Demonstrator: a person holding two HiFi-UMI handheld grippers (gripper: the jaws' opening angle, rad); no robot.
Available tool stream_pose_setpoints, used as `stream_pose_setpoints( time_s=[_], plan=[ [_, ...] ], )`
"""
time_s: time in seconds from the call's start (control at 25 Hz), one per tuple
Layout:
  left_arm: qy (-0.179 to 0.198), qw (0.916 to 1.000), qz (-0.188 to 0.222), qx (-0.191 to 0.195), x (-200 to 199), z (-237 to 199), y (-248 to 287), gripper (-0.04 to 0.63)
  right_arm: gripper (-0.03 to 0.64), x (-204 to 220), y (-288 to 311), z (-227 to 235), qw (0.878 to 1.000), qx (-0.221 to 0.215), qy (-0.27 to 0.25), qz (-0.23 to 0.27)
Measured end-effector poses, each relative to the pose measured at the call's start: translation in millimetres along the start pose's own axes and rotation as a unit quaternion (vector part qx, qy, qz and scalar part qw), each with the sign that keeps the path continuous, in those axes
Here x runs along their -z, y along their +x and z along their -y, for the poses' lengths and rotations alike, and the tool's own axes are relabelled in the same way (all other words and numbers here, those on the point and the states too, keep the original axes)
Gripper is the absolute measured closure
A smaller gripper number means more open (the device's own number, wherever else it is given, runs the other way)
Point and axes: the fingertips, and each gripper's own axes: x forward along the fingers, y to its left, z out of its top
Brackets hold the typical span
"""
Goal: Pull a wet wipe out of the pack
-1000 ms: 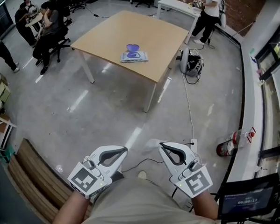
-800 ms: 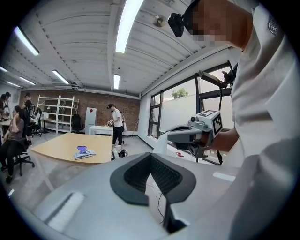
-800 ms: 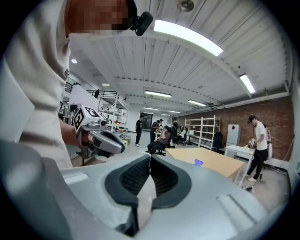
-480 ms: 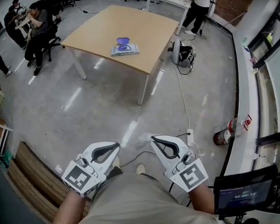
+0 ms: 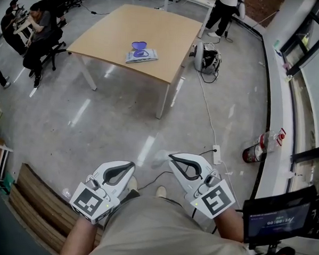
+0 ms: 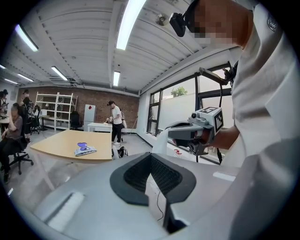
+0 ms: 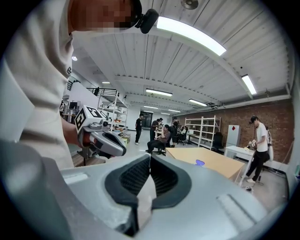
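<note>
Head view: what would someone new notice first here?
The left hand-held gripper and the right hand-held gripper sit low in the frame, both shut, the right on a white wipe. Far across the floor, the pack lies with its purple lid open on a wooden table.

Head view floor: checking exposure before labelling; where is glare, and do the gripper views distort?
Head view: pale glare streaks on the polished floor. Left gripper view: strong fisheye, dark corners, ceiling light blown out. Right gripper view: same bending, dark corners.
</note>
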Motion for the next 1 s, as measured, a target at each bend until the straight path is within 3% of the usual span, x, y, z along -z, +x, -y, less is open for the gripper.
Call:
stream_pose_setpoints(
  time_s=[0.44,1.0],
  plan=[
    [0.001,0.9999,0.0,0.01,17,-55,-4,0.591,0.614,3,62,-7,1.0,-0.009,-0.011,-0.002],
    [0.0,0.9993,0.004,0.037,18,-150,-18,0.591,0.614,-14,150,6,1.0,0.02,-0.008,-0.002]
  ],
)
